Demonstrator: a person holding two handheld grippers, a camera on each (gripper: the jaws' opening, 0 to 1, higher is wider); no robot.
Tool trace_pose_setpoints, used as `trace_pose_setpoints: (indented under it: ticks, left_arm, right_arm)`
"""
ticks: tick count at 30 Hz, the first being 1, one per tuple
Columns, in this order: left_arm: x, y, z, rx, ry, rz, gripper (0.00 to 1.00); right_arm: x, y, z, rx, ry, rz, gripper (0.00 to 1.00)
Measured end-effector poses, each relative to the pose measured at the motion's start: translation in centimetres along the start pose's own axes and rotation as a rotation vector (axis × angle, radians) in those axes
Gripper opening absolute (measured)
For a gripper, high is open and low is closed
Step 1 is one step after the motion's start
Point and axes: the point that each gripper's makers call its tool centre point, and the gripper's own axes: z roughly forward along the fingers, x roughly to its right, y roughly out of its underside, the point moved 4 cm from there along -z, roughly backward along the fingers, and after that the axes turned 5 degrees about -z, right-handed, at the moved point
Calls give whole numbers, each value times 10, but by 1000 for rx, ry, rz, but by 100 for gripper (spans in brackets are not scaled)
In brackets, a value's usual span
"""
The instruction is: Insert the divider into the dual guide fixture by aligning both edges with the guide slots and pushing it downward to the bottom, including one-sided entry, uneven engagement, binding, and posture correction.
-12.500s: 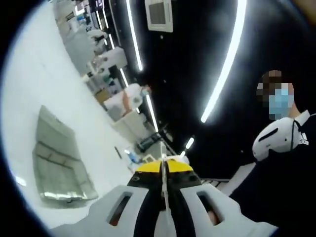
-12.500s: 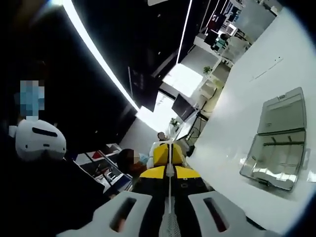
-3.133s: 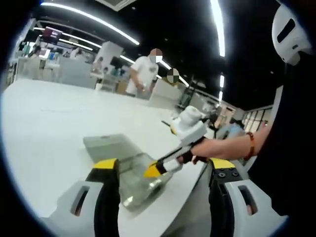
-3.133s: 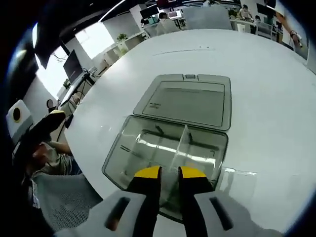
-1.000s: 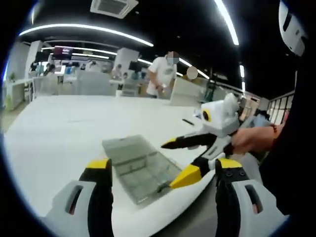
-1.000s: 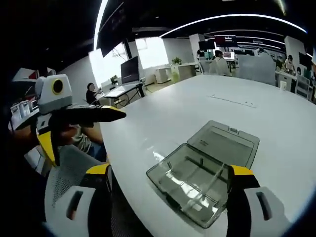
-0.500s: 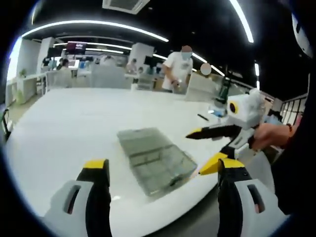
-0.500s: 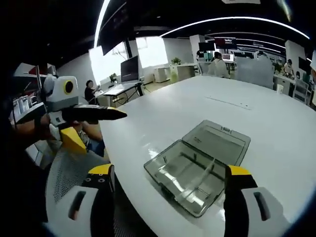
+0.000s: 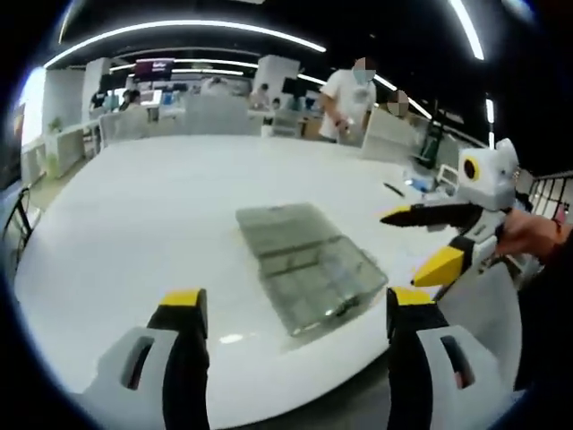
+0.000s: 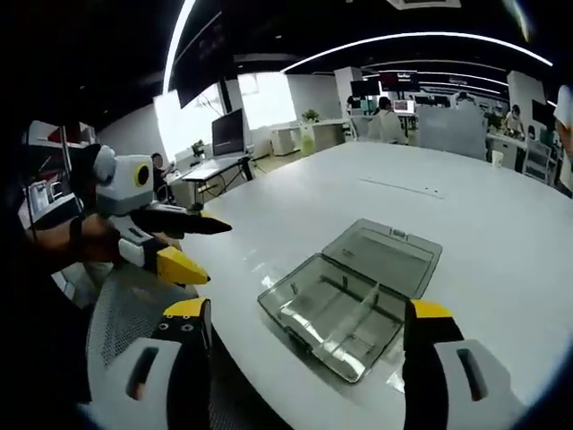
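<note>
Both grippers have drawn back from the box since three seconds ago. One clear box (image 10: 349, 300) lies open on the white worktop (image 10: 483, 224), its lid flat toward 1 o'clock. The right gripper view shows the divider (image 10: 358, 309) standing upright inside it; the left gripper view blurs it. The left gripper (image 10: 192, 240) and right gripper (image 9: 428, 240) both have jaws spread wide, empty.

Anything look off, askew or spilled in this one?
Nothing stands out. The clear box lies open and flat on the white table, a divider upright inside; both tongs, left and right, hang open, short of it.
</note>
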Motion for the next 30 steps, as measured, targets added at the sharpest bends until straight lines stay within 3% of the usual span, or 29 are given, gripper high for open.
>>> trace_pose_setpoints:
  ticks: [9, 16, 30]
  left_arm:
    - [-16, 9, 10, -75, -90, -2, 71]
    - [-30, 12, 17, -85, -157, -34, 65]
    - [-45, 24, 28, -150, -211, -28, 56]
  right_arm:
    - [1, 2, -5, 4, 21, 20, 87]
    - [7, 3, -9, 2, 36, 23, 87]
    - [15, 6, -14, -8, 62, 27, 84]
